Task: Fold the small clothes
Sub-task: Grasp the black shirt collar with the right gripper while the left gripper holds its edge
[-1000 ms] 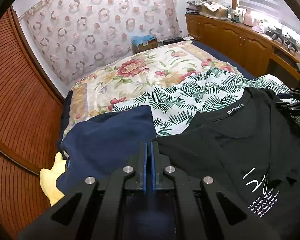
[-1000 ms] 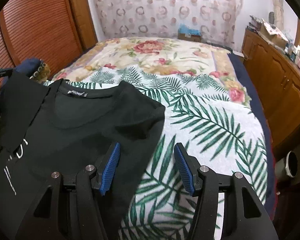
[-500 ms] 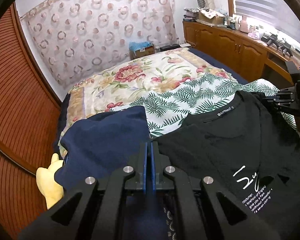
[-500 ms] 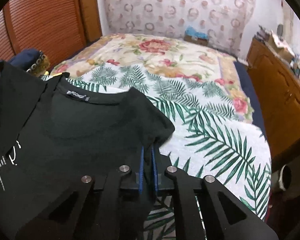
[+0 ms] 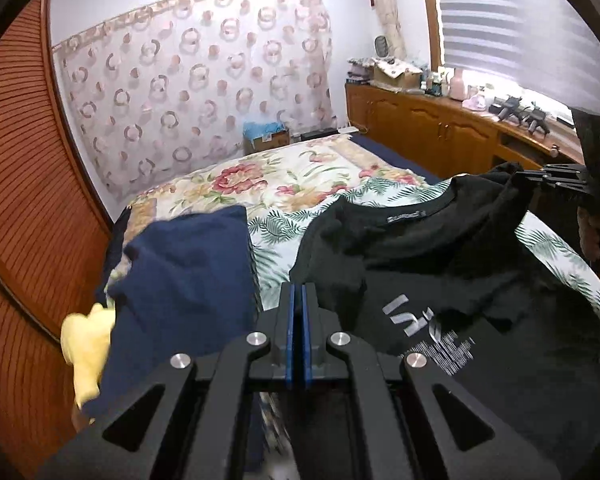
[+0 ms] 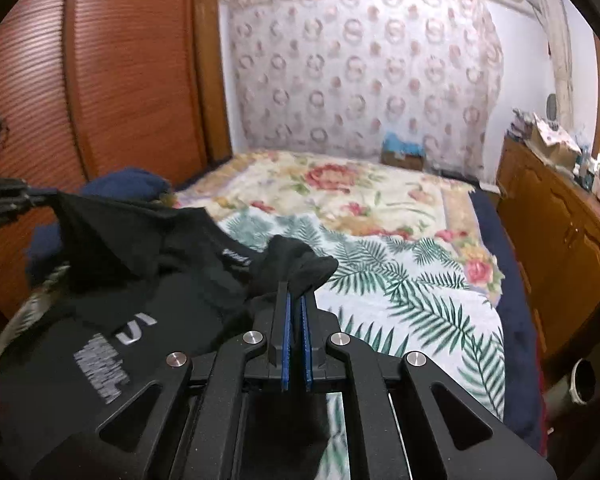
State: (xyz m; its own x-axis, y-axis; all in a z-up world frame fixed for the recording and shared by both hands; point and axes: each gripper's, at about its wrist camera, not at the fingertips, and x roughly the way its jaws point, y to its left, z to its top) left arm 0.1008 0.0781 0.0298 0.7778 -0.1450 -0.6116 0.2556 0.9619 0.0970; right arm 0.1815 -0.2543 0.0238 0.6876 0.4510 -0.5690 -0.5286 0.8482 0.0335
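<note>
A black T-shirt with white print hangs lifted between both grippers above the bed. My left gripper is shut on its left shoulder edge. My right gripper is shut on the other shoulder, with black cloth bunched above the blue pads. The shirt also shows in the right wrist view, with the left gripper holding its far corner. The right gripper shows at the right edge of the left wrist view.
A navy garment and a yellow item lie at the bed's left. A palm-leaf sheet and floral blanket cover the bed. A wooden wardrobe stands left, wooden cabinets right.
The right gripper closed on the shirt's shoulder, then both grippers rose and lifted the shirt off the bed. The views tilted up toward the wall.
</note>
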